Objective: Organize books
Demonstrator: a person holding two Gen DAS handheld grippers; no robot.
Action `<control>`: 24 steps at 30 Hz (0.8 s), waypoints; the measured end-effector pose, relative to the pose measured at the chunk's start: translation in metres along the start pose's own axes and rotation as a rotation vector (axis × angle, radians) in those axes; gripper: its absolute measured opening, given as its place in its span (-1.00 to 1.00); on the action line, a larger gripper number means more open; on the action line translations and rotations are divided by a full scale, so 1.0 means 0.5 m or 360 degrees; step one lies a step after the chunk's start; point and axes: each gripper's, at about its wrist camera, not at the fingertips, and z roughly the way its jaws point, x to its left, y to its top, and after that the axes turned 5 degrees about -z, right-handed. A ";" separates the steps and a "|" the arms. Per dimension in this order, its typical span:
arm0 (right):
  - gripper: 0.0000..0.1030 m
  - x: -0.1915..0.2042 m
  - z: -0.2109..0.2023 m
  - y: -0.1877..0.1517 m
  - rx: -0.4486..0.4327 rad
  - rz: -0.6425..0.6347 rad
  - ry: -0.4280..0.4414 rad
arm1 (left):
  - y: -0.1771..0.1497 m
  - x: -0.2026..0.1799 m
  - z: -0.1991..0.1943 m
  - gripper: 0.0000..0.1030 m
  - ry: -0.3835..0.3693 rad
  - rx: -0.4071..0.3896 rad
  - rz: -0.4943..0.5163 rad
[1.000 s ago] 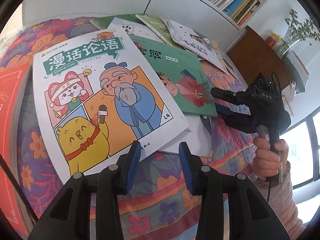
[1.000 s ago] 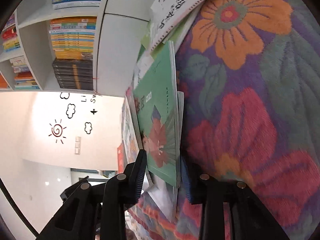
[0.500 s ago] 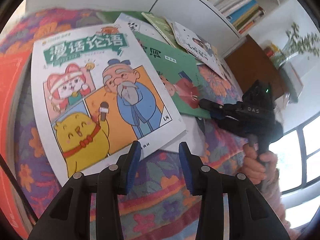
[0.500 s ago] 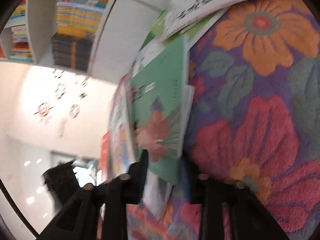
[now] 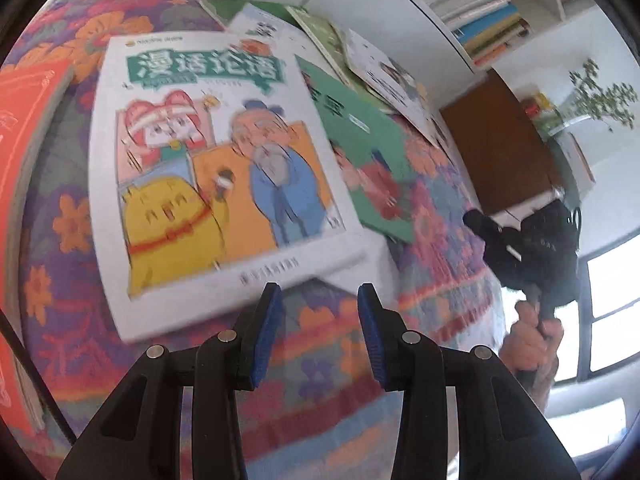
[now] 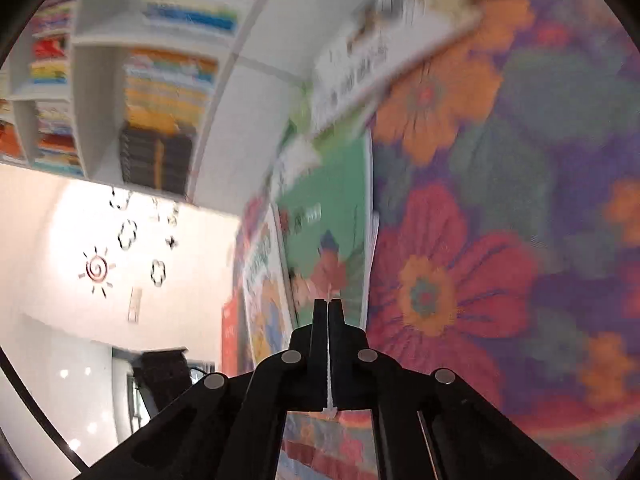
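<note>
Several books lie spread on a floral cloth [image 5: 328,364]. A white cartoon book [image 5: 216,184] lies just ahead of my open, empty left gripper [image 5: 318,300]. A green book [image 5: 368,152] lies to its right, partly under it. My right gripper [image 6: 328,304] is shut, with nothing visibly between its fingers; the green book [image 6: 328,224] lies just ahead of its tips. The right gripper also shows in the left wrist view [image 5: 520,248], off the green book's lower right corner.
A red book [image 5: 24,128] lies at the far left. More books [image 5: 384,76] fan out at the back against a white bookshelf [image 5: 472,4]. A brown cabinet [image 5: 504,152] and a potted plant [image 5: 592,96] stand at the right.
The right gripper has shut and drawn back from the green book's edge, which was between its fingers. The left gripper has shifted so the white book sits more central and closer.
</note>
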 end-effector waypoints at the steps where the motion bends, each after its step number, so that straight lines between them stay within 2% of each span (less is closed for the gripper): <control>1: -0.98 0.008 -0.011 0.002 0.0004 -0.0053 -0.0029 | -0.008 -0.003 -0.002 -0.28 0.0019 0.0002 0.0025; 3: -0.96 0.018 -0.013 -0.007 0.0035 -0.0106 -0.0053 | -0.024 -0.010 -0.003 -0.28 0.0130 -0.0023 0.0062; 4: -0.95 0.019 0.004 -0.015 0.0088 -0.0100 -0.0029 | -0.028 -0.008 0.000 -0.28 0.0147 -0.0020 0.0063; 6: -0.89 0.025 0.039 -0.026 0.0157 -0.0091 -0.0028 | -0.033 0.000 0.009 -0.28 0.0129 0.0010 0.0037; 10: -0.86 0.025 0.125 -0.039 0.0302 -0.0070 -0.0223 | -0.042 0.004 0.006 -0.28 0.0130 0.0009 0.0043; 13: -0.68 0.017 0.142 -0.033 0.0300 -0.0021 -0.0287 | -0.043 0.011 0.000 -0.28 0.0122 0.0008 0.0036; 18: -0.63 0.015 0.154 -0.026 0.0311 0.0031 -0.0285 | -0.045 0.028 0.002 -0.28 0.0105 0.0015 0.0009; 21: -0.55 0.010 0.140 -0.025 0.0293 0.0091 -0.0198 | -0.044 0.029 0.002 -0.28 0.0101 0.0020 0.0022; 24: -0.55 0.025 0.128 -0.010 0.0266 0.0051 -0.0109 | -0.044 0.032 0.003 -0.28 0.0090 0.0025 0.0026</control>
